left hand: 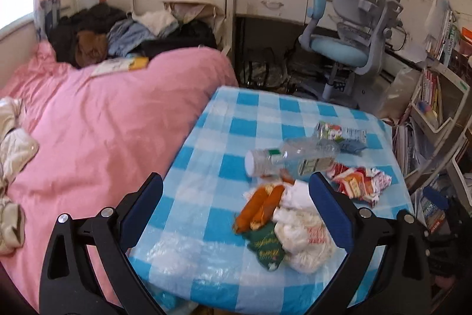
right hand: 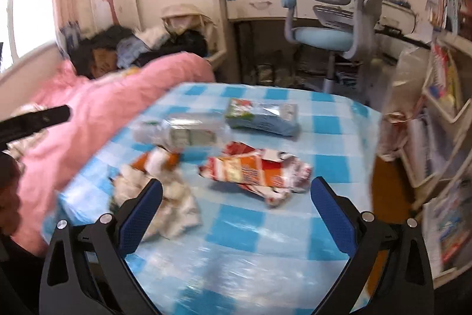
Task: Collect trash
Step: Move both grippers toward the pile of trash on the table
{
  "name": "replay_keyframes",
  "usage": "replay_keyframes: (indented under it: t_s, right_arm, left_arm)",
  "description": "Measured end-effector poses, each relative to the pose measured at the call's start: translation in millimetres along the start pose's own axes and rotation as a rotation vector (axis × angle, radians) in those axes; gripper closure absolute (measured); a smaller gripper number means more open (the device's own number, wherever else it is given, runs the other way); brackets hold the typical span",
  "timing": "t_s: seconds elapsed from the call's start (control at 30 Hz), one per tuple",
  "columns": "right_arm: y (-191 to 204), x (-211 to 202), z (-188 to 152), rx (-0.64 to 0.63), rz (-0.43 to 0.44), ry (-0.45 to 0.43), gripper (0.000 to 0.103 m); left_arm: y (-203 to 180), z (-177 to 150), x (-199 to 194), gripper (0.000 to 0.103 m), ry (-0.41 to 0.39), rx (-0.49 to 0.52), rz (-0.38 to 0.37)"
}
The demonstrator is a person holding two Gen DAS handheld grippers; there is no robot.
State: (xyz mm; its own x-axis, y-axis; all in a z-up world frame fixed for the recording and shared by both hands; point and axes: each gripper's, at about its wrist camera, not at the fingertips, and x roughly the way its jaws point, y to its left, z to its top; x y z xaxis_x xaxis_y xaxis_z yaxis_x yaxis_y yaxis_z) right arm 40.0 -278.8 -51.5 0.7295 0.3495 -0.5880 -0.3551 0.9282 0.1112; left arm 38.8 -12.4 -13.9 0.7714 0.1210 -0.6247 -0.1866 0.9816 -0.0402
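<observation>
Trash lies on a blue-and-white checked table (left hand: 206, 185). A clear plastic bottle (left hand: 292, 157) rests on its side, with a flattened drink carton (left hand: 342, 133) behind it. A red snack wrapper (left hand: 360, 182) is to the right; orange wrappers (left hand: 259, 205), a green wrapper (left hand: 265, 245) and a crumpled white bag (left hand: 301, 235) sit nearest. My left gripper (left hand: 236, 188) is open, low over the near trash, holding nothing. In the right wrist view the bottle (right hand: 180, 132), carton (right hand: 262, 115) and red wrapper (right hand: 253, 170) show ahead of my open right gripper (right hand: 236, 191), which is empty.
A bed with a pink duvet (left hand: 97, 123) and piled clothes borders the table's left side. Behind the table stands a grey and blue desk chair (left hand: 351, 40) at a desk. Crowded bookshelves (left hand: 436, 96) line the right. The left gripper's tip (right hand: 38, 117) shows at the left.
</observation>
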Motion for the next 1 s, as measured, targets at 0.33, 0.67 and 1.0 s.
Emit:
replay_keyframes:
  t_s: [0.33,0.67,1.0]
  right_arm:
    - [27,0,-1,-0.076,0.099,-0.012,0.006]
    - [40,2,-8,-0.098,0.142,0.011,0.006]
    - [52,-1,-8,-0.136,0.159,-0.007,0.006]
  left_arm:
    - [-8,-12,21,0.007,0.035,0.013,0.036]
    - [-11,-17,22,0.007,0.048,0.022,0.031]
    - [-11,-18,22,0.007,0.052,0.016,0.025]
